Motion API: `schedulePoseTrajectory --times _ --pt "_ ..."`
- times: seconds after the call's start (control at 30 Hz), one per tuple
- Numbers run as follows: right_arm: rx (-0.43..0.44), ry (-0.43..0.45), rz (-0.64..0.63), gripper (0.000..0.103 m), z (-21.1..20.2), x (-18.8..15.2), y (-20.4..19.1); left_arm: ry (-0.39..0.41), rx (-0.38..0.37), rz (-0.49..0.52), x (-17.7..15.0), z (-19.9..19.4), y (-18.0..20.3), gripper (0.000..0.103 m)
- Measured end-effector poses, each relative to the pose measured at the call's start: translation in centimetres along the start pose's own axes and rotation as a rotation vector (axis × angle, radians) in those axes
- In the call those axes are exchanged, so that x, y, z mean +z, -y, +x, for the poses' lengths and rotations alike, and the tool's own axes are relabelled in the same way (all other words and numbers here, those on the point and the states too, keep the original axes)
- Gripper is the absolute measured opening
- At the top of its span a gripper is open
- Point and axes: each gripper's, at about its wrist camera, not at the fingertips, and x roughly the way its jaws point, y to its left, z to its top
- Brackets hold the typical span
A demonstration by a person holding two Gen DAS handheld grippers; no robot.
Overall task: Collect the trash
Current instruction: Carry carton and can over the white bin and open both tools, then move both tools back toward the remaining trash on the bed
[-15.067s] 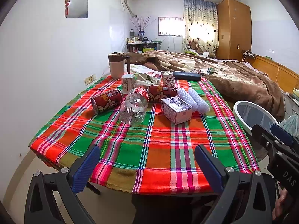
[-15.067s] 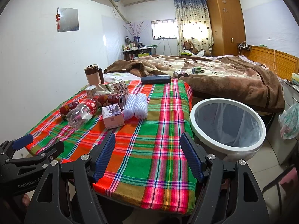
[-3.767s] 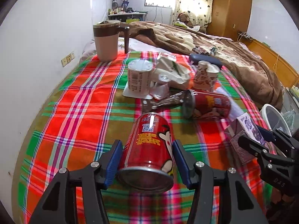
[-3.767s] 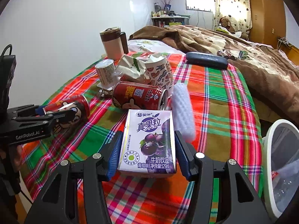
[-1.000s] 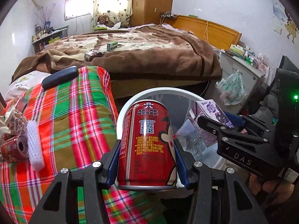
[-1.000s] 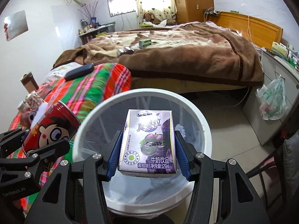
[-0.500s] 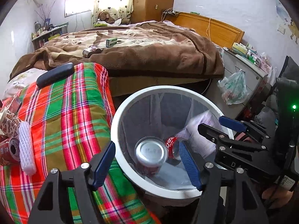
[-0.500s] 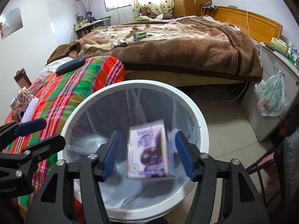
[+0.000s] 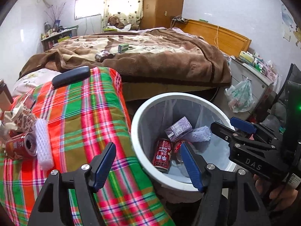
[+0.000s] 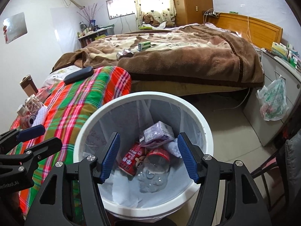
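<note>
Several scraps remain off to my left: a red can (image 9: 19,146), a white foam sleeve (image 9: 42,146) and crumpled paper cups (image 9: 20,117) on the plaid tablecloth (image 9: 82,113). Ahead of my left gripper (image 9: 148,164) and below my right gripper (image 10: 148,157), both spread wide and empty, sits the white bin (image 10: 205,131) holding the purple carton (image 10: 158,134) and cans. I judge this drop done; next I swing left for the can.

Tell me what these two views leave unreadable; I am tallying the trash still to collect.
- Table pile: cut by the left edge in the left wrist view; small and blurred in the right wrist view, so no item count.
- Clear bottle in the bin: left tongs partly cover it.
- Second red can: purple carton and those tongs overlap it.
- Items on the blanket: too small to identify.
</note>
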Motion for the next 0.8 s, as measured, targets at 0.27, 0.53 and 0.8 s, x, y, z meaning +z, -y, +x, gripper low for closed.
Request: schedulePoseTrajectory --times 0.27,0.53,0.8 --pt "0.036 0.034 -0.01 0.065 -0.8 0.3 -1.9 0.039 0.035 -0.035 -0.8 -2.7 -2.4 0.07" --pt "0.075 0.046 -0.042 0.065 -1.1 0.2 -5.0 0.067 0.082 -0.082 -1.9 -5.1 -5.7 0.07" --pt "0.135 0.056 -0.101 0.065 -1.0 0.3 -9.0 0.091 0.171 -0.168 -3.6 -7.5 -11.4 0.07"
